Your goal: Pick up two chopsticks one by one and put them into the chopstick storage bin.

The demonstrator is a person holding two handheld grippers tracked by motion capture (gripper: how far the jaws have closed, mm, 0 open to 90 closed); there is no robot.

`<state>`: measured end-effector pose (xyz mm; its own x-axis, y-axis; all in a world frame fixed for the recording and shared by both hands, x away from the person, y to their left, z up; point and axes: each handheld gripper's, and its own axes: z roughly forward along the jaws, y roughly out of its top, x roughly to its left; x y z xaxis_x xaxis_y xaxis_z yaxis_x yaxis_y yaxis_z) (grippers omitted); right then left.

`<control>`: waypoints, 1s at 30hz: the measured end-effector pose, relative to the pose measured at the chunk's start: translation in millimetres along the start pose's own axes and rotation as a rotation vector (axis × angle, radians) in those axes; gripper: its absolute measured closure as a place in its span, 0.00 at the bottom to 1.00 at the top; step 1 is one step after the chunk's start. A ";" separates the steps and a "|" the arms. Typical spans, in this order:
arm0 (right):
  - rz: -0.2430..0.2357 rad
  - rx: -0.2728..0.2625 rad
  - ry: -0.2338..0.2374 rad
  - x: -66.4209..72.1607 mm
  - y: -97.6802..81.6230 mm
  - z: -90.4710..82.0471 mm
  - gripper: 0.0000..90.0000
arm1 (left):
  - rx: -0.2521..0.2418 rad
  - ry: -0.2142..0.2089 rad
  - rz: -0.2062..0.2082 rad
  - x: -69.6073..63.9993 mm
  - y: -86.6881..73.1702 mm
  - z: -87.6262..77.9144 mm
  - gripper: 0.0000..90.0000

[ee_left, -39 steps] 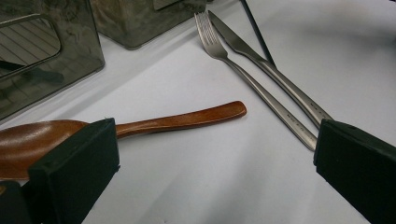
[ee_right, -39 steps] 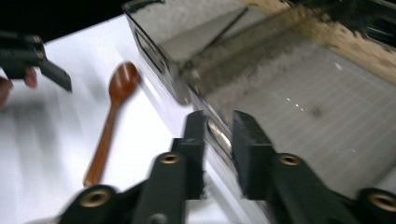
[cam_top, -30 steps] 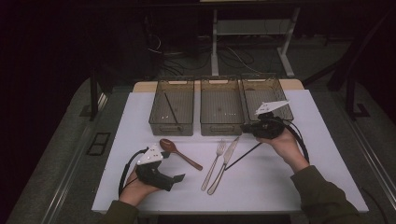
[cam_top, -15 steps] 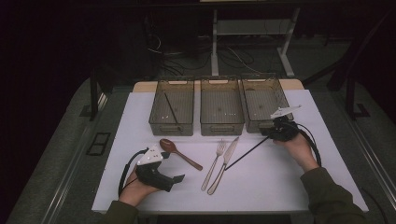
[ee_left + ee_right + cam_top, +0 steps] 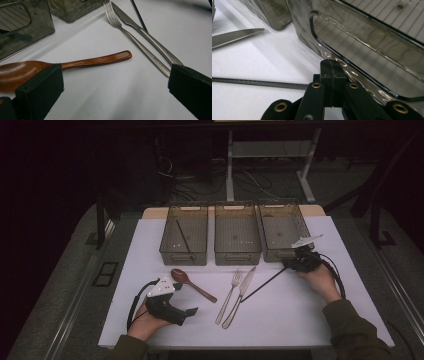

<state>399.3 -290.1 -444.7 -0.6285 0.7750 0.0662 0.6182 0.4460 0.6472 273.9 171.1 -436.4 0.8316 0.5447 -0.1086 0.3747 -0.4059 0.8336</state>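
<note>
The right gripper, jaws pressed together on a thin black chopstick, has been lowered from above the right bin to the white surface. The left gripper rests wide open. Counted: three smoky clear plastic bins, two chopsticks, one brown wooden spoon, one steel fork, one steel knife.

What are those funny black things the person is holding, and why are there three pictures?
A person holds a black two-jawed squeezing tool in each hand, for picking things up. One picture comes from a camera above the white table. The other two come from little cameras riding on each tool.

On the table lie a brown wooden spoon, a silver metal fork, a silver metal knife and a thin black stick. Behind them stand three see-through grey plastic bins. The left one has another black stick inside.

The left tool is open near the spoon and holds nothing. The right tool is squeezed shut by the right bin, at the thin black stick's end, with nothing between its jaws.
</note>
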 end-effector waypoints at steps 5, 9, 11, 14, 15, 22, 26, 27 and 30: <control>-0.002 0.004 -0.007 -1.6 -2.1 -0.4 0.99 | 0.000 0.000 0.001 -0.1 0.1 -0.5 0.00; -0.003 0.008 -0.009 -2.1 -3.9 -2.6 0.99 | -0.002 0.002 -0.001 0.0 0.1 -0.8 0.00; -0.003 0.011 -0.008 -2.3 -4.8 -3.9 0.99 | -0.003 0.001 -0.001 -0.2 0.2 -0.8 0.00; -0.005 0.016 -0.012 -2.4 -6.8 -5.8 0.99 | -0.002 0.001 0.002 -0.4 0.4 -0.8 0.00; -0.005 0.018 -0.015 -2.7 -7.7 -6.1 0.99 | -0.002 0.001 0.002 -0.4 0.4 -0.8 0.00; 0.002 0.021 -0.030 -6.5 -10.7 -8.2 0.99 | -0.004 0.001 0.002 -0.6 0.6 -1.2 0.00; 0.013 0.012 -0.044 -10.5 -12.8 -13.6 0.99 | -0.004 0.001 0.002 -0.7 0.6 -1.0 0.00; 0.012 0.009 -0.048 -12.5 -13.6 -14.6 0.99 | -0.003 0.001 0.002 -0.5 0.6 -1.0 0.00; 0.021 0.004 -0.059 -17.1 -15.5 -16.1 0.99 | -0.003 0.001 0.003 -0.8 0.7 -0.8 0.00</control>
<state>392.8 -317.5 -443.6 -0.5864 0.8092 0.0351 0.6332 0.4310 0.6429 273.1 171.0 -435.3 0.8325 0.5439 -0.1056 0.3707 -0.4051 0.8358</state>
